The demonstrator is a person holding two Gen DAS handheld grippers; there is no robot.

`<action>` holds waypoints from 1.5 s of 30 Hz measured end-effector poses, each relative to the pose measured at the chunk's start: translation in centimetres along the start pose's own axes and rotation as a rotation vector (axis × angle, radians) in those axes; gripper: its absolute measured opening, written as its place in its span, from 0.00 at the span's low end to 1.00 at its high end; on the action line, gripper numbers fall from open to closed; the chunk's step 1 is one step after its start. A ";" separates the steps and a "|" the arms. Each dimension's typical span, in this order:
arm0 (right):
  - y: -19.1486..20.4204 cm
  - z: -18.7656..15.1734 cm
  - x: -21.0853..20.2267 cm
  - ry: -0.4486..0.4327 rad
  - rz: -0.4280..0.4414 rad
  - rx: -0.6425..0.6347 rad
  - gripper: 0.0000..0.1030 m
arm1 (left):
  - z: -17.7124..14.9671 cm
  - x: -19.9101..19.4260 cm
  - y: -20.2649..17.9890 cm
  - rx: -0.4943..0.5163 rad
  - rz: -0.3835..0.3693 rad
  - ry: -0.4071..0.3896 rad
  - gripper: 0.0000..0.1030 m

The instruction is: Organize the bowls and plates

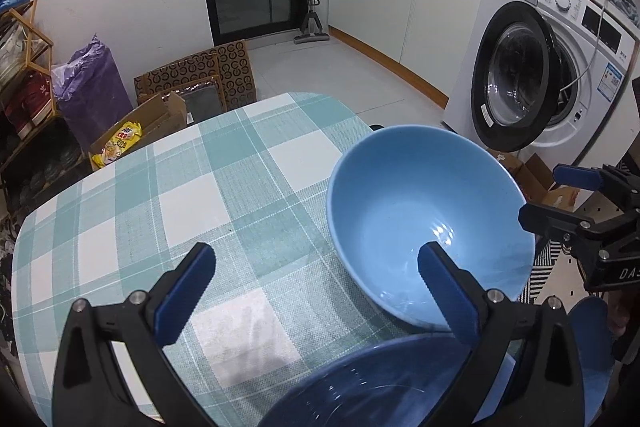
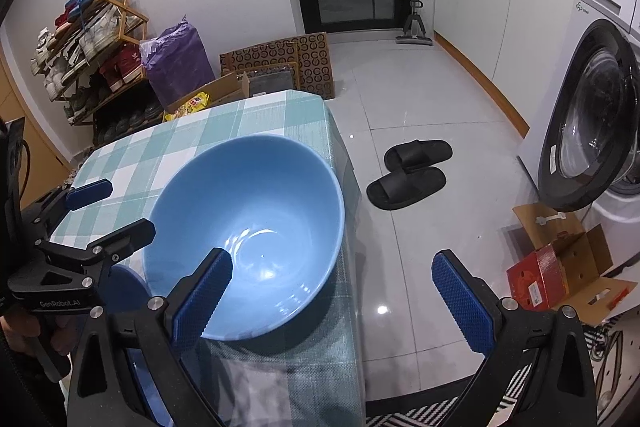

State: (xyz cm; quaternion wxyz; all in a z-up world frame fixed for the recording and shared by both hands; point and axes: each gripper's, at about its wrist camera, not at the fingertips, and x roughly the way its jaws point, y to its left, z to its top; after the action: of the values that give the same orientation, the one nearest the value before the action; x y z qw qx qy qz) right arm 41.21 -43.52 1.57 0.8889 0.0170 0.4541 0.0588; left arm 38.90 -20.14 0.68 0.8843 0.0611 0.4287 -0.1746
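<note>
Two bowls show: a light bowl (image 1: 430, 223) sits upright near the right edge of the table (image 1: 180, 211), and a dark bowl (image 1: 360, 387) lies just nearer the left camera, its rim partly hidden by the fingers. Both grippers are spread wide and hold nothing: the left gripper (image 1: 316, 291) hangs over the cloth with one finger in front of the light bowl's near wall, and the right gripper (image 2: 332, 287) straddles that bowl's right rim, one finger over its inside, the other out past the table edge. I judge the step to be reaching for the light bowl; next, the right jaws must close on the rim, probably to nest it with the dark one. Beyond the checked cloth: tiled floor, slippers (image 2: 408, 175), washer (image 1: 532, 79), shoe rack (image 2: 88, 55).
</note>
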 end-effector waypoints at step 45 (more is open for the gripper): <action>0.4 -0.6 2.8 0.073 0.021 -0.047 0.37 | -0.1 2.3 -1.2 0.031 -0.076 0.067 0.18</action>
State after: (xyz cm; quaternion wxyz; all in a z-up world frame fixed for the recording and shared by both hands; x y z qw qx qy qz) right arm 42.30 -42.77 -1.01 0.8712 -0.0013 0.4844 0.0796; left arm 39.74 -21.84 -1.10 0.8612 0.0643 0.4572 -0.2123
